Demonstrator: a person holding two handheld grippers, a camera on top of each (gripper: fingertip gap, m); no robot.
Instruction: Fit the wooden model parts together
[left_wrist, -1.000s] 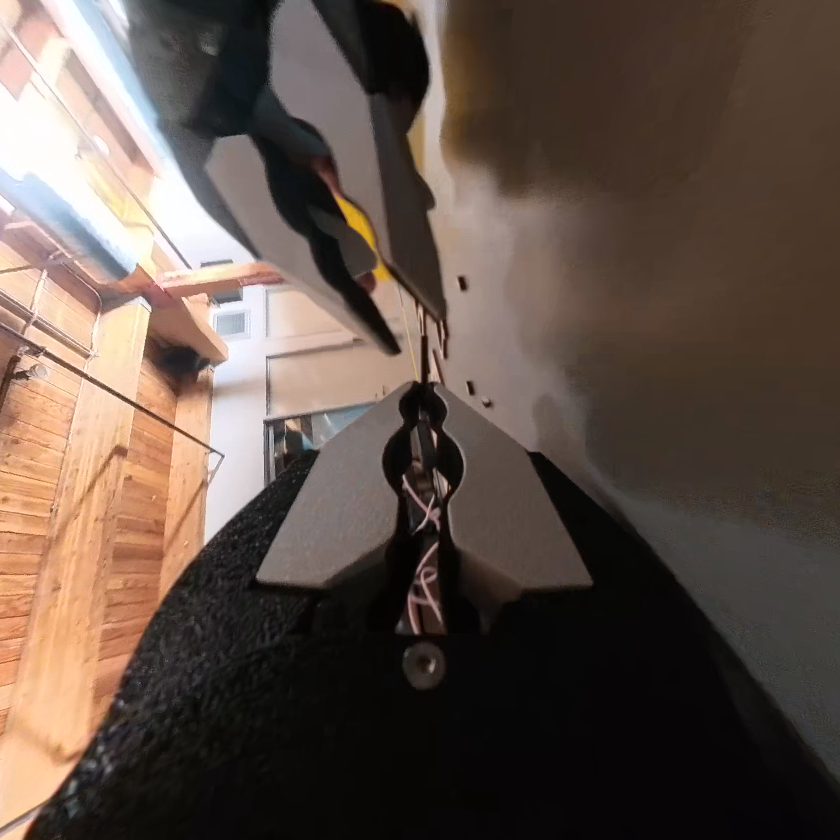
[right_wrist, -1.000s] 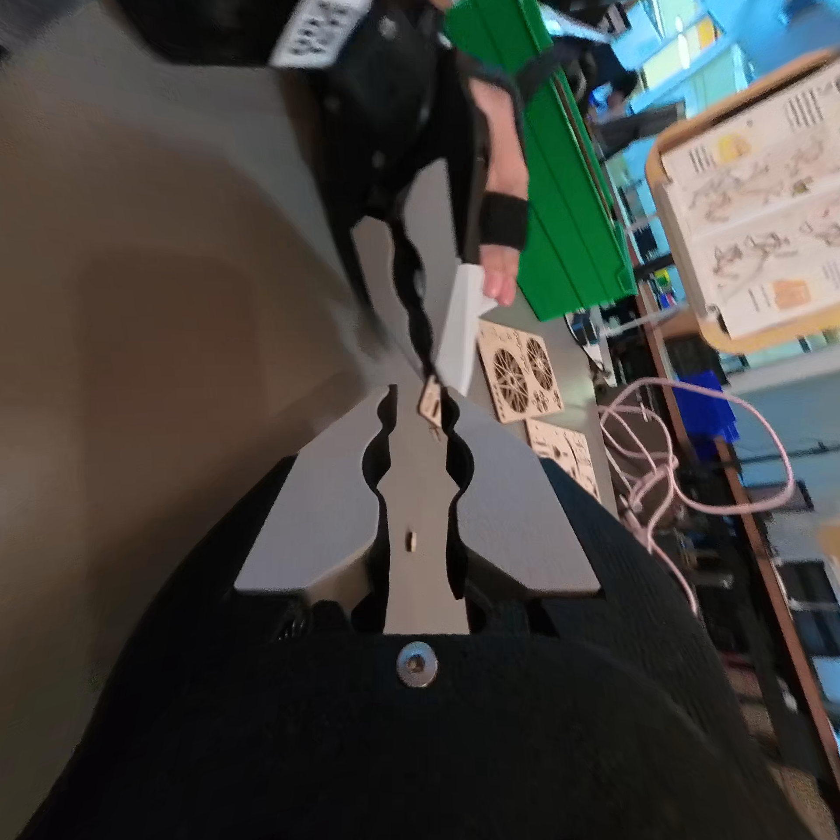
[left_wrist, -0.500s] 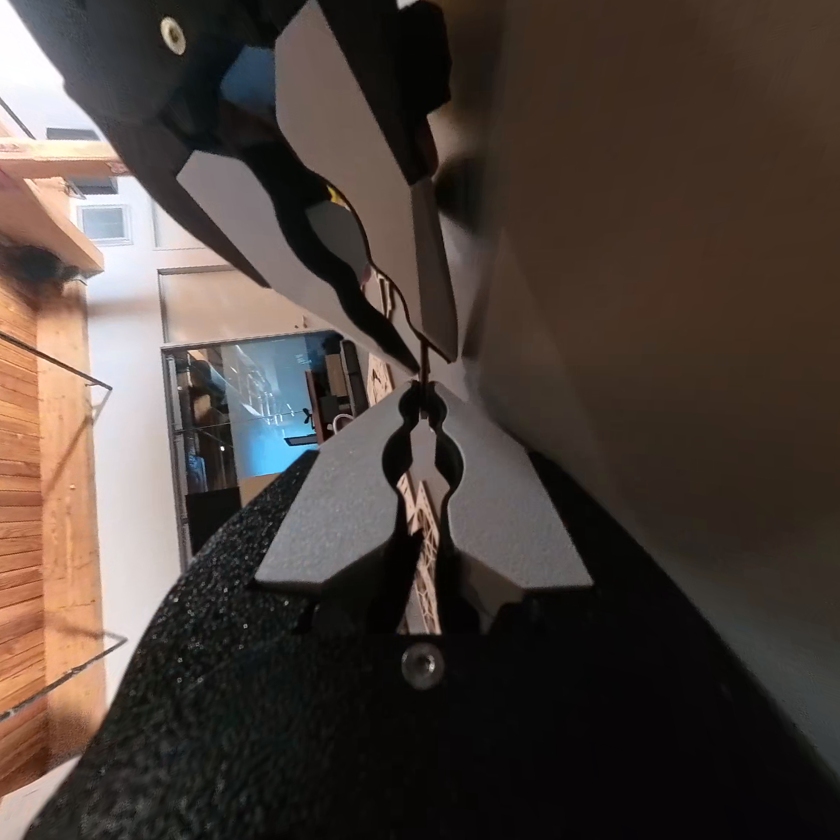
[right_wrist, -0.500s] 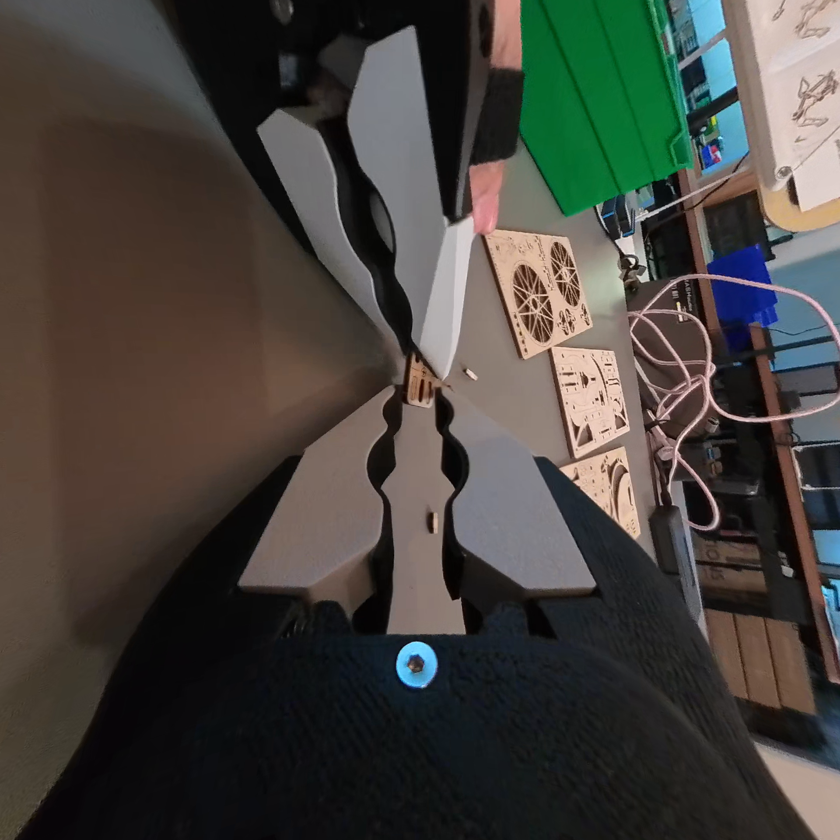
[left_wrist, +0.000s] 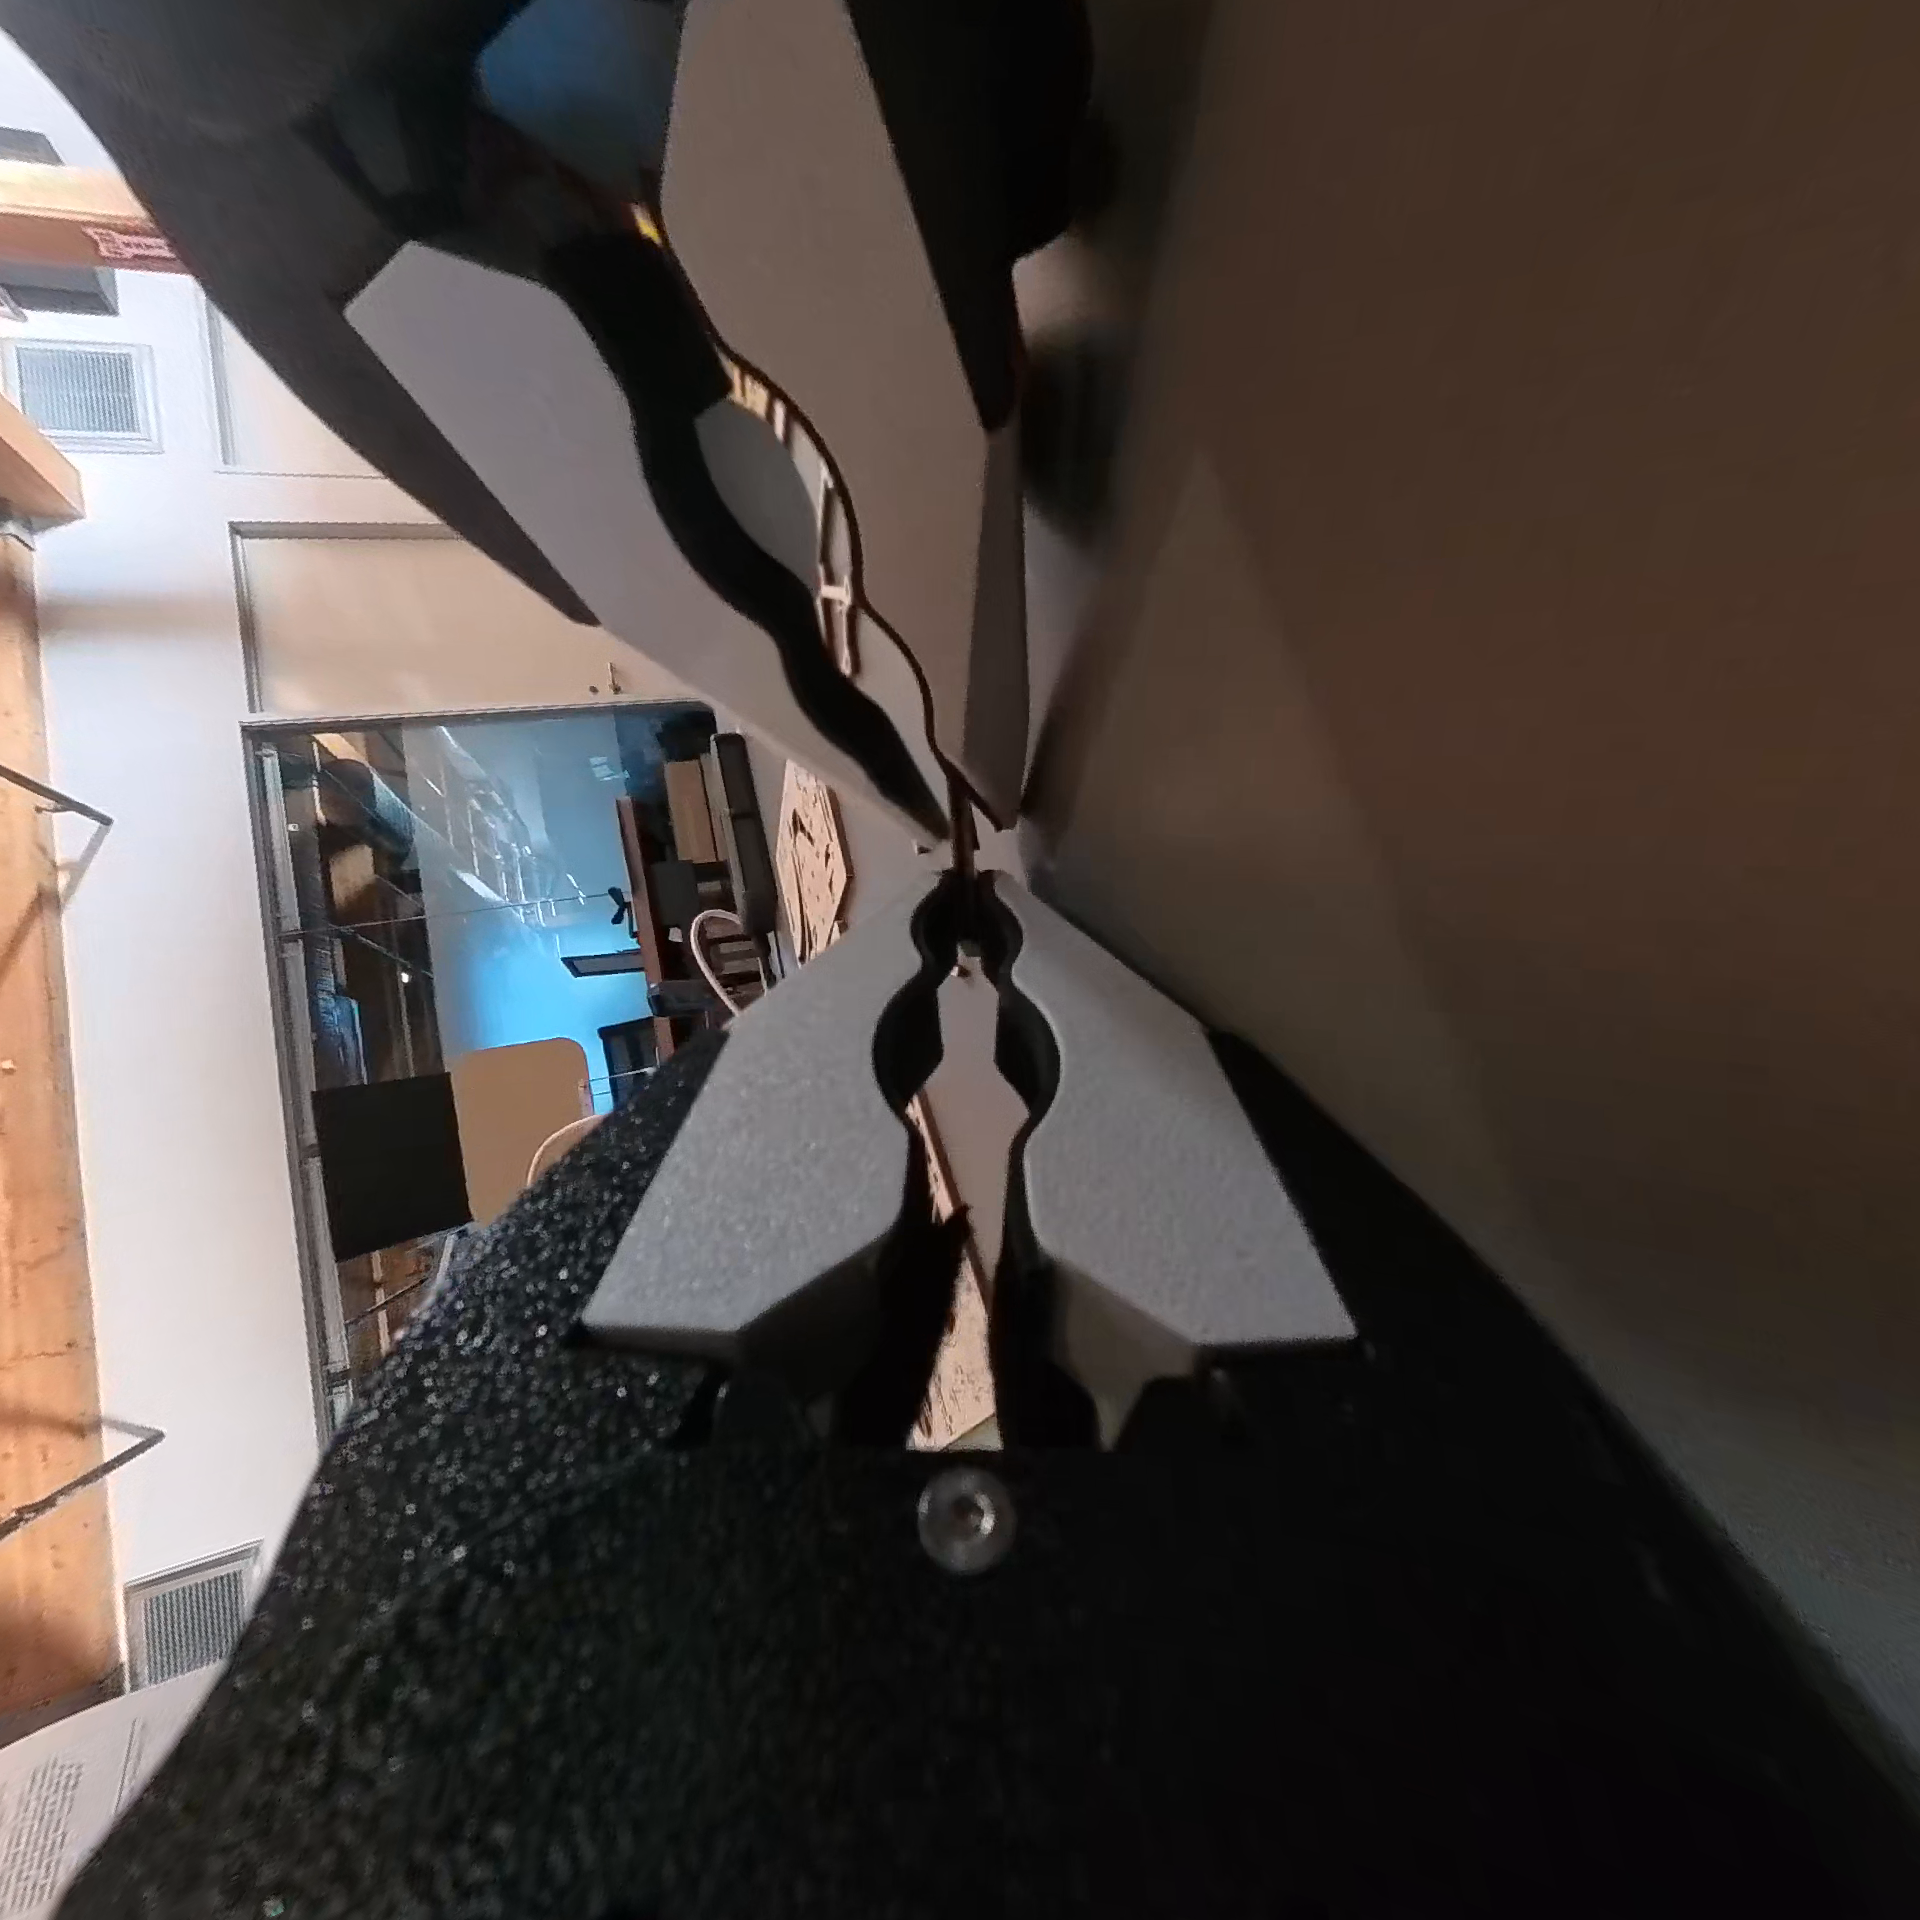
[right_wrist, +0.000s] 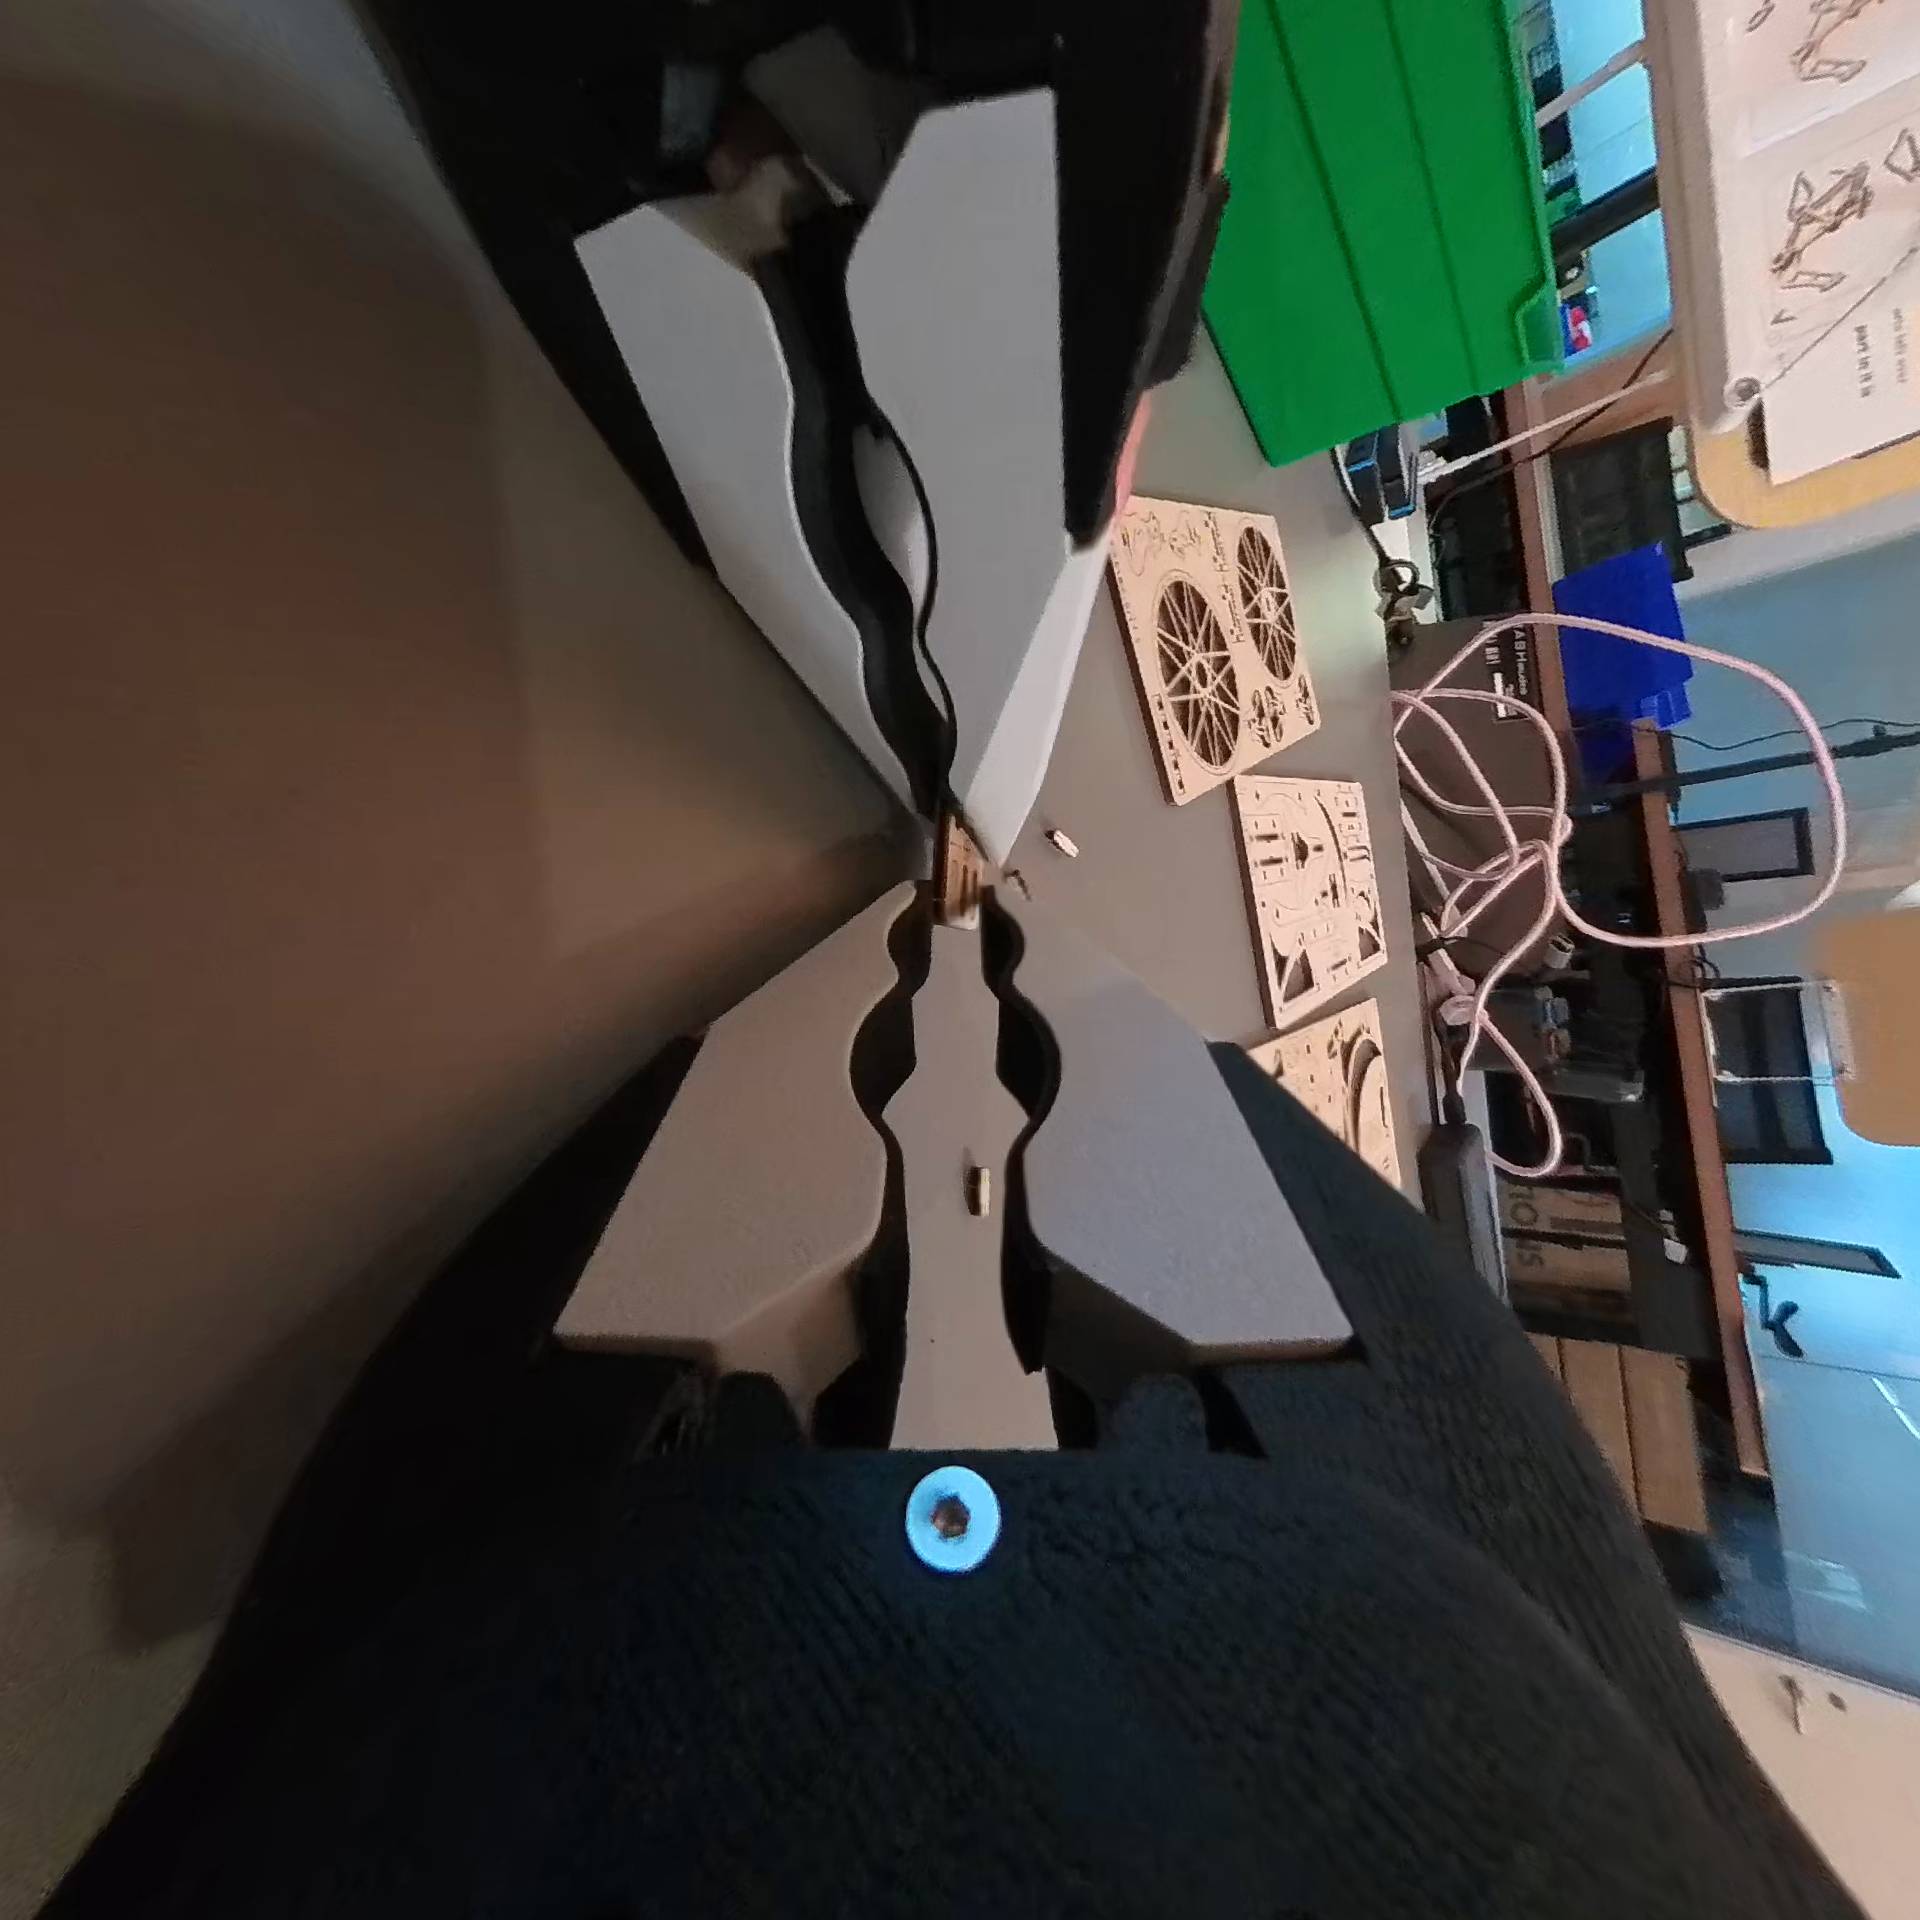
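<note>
Now brought tip to tip above the desk (right_wrist: 665, 727), after standing further apart a second ago. Left gripper (left_wrist: 964, 902) closed on a thin wooden part (left_wrist: 966, 940), seen edge-on and hard to make out. Right gripper (right_wrist: 951, 909) nearly together, pinching the small slotted wooden piece (right_wrist: 957, 881) at its tips, right against the other gripper's tips. Probably at the point of mating, alignment needing care. Uncut wooden sheets (right_wrist: 1221, 644) lying well off to the side.
</note>
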